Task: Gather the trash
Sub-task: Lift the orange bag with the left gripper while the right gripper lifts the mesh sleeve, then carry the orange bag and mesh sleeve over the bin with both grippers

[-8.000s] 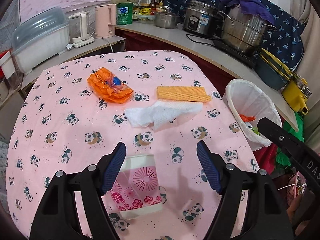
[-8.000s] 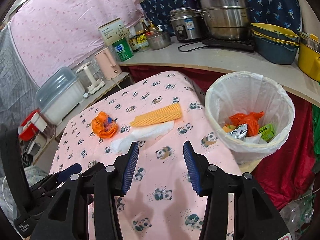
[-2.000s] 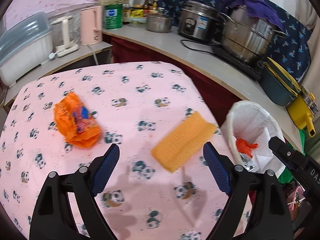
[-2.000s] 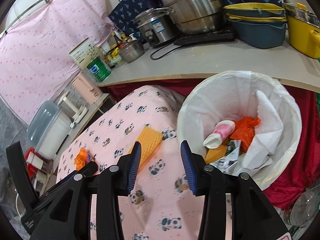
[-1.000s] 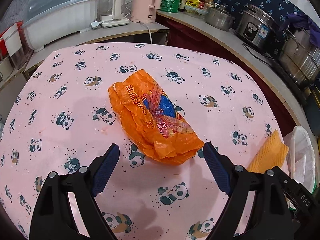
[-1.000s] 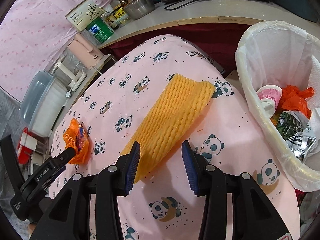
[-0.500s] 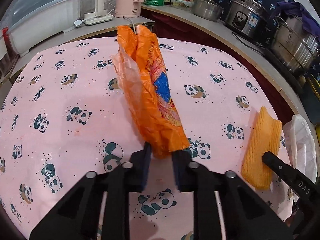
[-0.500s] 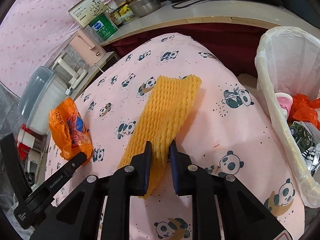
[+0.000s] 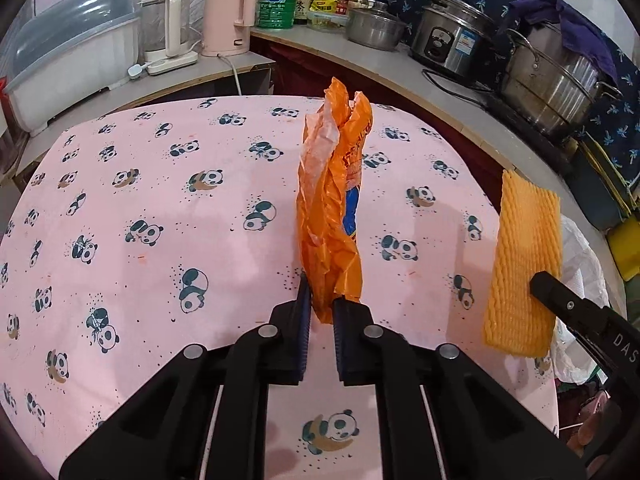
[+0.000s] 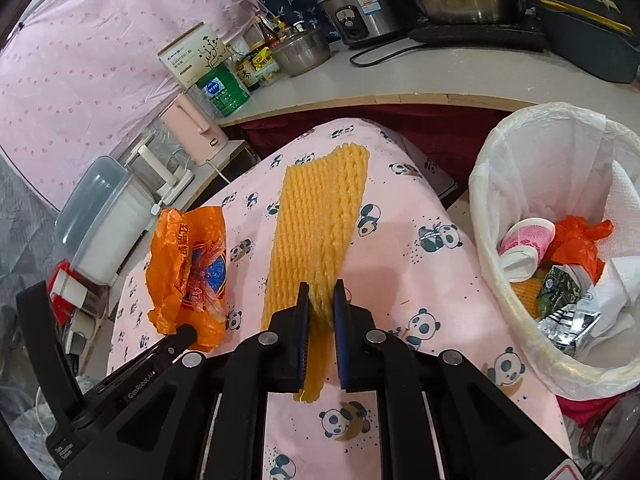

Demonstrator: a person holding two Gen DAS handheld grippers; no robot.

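orange bag: a crumpled orange plastic bag (image 9: 334,216) with blue and red print stands up lengthwise from the left hand-held gripper (image 9: 320,312), lifted above the panda-print worktop (image 9: 140,200); in the right wrist view it shows at 9 o'clock (image 10: 188,268).
left hand-held gripper: jaws nearly closed, pinching the bag's lower end between the blue pads.
foam net: a yellow-orange foam net sleeve (image 10: 320,228) runs toward 12 o'clock from the right hand-held gripper (image 10: 320,308); in the left wrist view it hangs at 3 o'clock (image 9: 524,264).
right hand-held gripper: jaws almost together, clamped on the sleeve near its lower end, a short tail hanging below.
bin: a white-lined trash bin (image 10: 500,208) at 3 o'clock beside the worktop, holding a pink paper cup (image 10: 524,244), orange plastic, white tissue and foil wrappers.
back counter: pink kettle (image 9: 228,16), green can (image 9: 278,2), rice cooker (image 9: 452,36) and steel pots.
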